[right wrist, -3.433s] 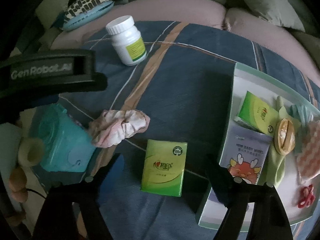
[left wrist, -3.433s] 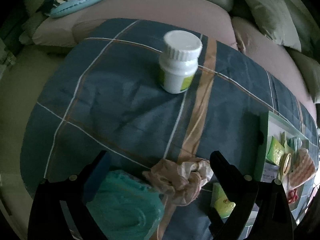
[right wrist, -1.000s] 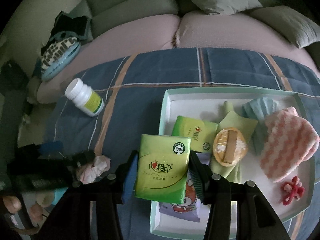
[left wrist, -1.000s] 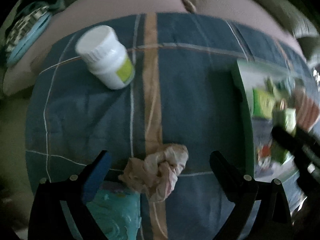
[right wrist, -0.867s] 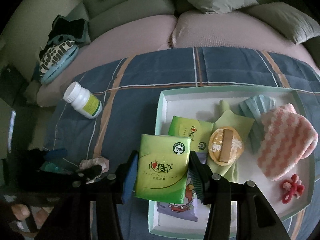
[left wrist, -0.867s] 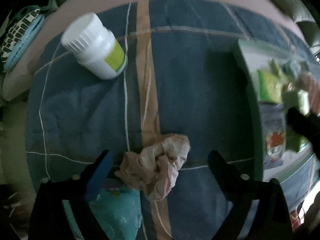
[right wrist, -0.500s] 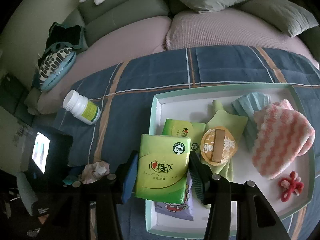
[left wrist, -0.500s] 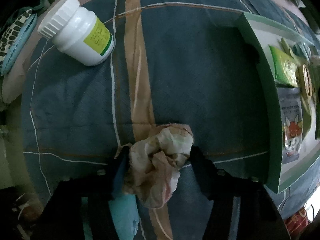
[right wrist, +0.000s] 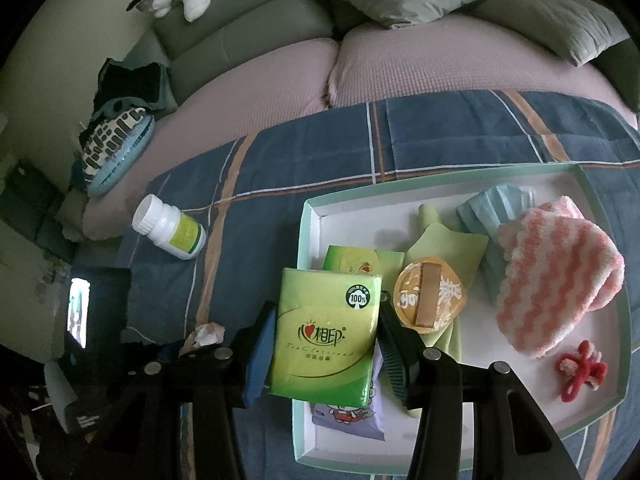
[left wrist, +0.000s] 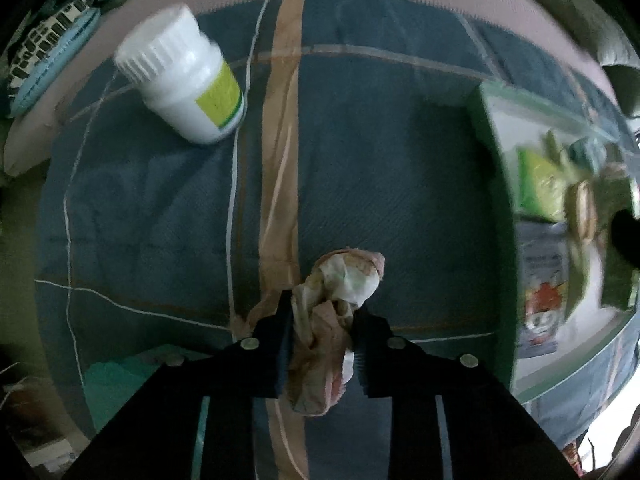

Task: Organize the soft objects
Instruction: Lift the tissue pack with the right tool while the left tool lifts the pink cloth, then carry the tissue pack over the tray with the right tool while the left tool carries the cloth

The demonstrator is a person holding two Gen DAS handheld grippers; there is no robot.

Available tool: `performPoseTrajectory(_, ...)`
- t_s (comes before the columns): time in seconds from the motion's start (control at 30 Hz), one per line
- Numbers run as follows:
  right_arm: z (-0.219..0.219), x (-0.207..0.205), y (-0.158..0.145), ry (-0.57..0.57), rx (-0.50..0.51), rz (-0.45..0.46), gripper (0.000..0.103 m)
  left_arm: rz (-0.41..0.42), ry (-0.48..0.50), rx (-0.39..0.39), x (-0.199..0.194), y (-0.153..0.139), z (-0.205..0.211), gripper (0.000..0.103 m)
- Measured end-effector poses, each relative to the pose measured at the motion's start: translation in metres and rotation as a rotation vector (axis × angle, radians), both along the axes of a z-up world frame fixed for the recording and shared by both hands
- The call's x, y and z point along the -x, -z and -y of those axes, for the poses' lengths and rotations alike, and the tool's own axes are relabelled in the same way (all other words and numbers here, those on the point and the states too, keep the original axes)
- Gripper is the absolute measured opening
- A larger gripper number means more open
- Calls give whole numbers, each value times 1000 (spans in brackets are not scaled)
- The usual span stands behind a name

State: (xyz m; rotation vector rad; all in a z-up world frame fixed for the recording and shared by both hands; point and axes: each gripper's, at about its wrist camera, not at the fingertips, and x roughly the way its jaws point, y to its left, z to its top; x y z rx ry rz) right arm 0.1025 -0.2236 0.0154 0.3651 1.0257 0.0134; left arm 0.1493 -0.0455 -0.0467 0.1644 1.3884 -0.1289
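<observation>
A crumpled pink-and-white cloth point(left wrist: 348, 276) lies on the blue plaid blanket point(left wrist: 380, 184). My left gripper point(left wrist: 322, 308) points straight down at it, its jaws closing, and both pads press into the bunched fabric. In the right wrist view the same cloth point(right wrist: 206, 332) peeks out beside the left gripper's dark body. My right gripper point(right wrist: 326, 308) is shut on a green tissue pack point(right wrist: 326, 340), held above the left edge of the white tray point(right wrist: 440, 184). The tray holds a second green pack point(right wrist: 360, 260), a pink striped knit point(right wrist: 556, 276), a blue folded cloth point(right wrist: 492, 204) and a round orange puff point(right wrist: 430, 296).
A white pill bottle point(left wrist: 184, 88) lies on the blanket at the far left. A teal pack point(left wrist: 116, 380) sits left of the left gripper. A red hair tie point(right wrist: 580, 372) and a cartoon wipes pack point(right wrist: 348, 420) are in the tray. Sofa cushions point(right wrist: 400, 52) rise behind.
The left jaws went from wide open to closed around the crumpled cloth. The right gripper kept its hold on the green pack and drifted slightly over the tray.
</observation>
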Motion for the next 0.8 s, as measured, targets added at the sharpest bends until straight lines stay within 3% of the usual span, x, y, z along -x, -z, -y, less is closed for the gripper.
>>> performPoseTrajectory(0.23, 20, 11, -17, 49, 4, 45, 52, 155, 31, 114, 11, -64, 25, 27)
performPoseTrajectory(0.47, 62, 36, -48, 172, 7, 141, 52, 301, 86, 263, 17, -126, 74, 27)
performPoseTrajectory(0.67, 97, 61, -69, 287, 50, 197, 52, 344, 123, 341, 26, -143, 113, 27)
performPoseTrajectory(0.8, 123, 78, -72, 380, 64, 197, 52, 324, 136, 357, 28, -134, 133, 27)
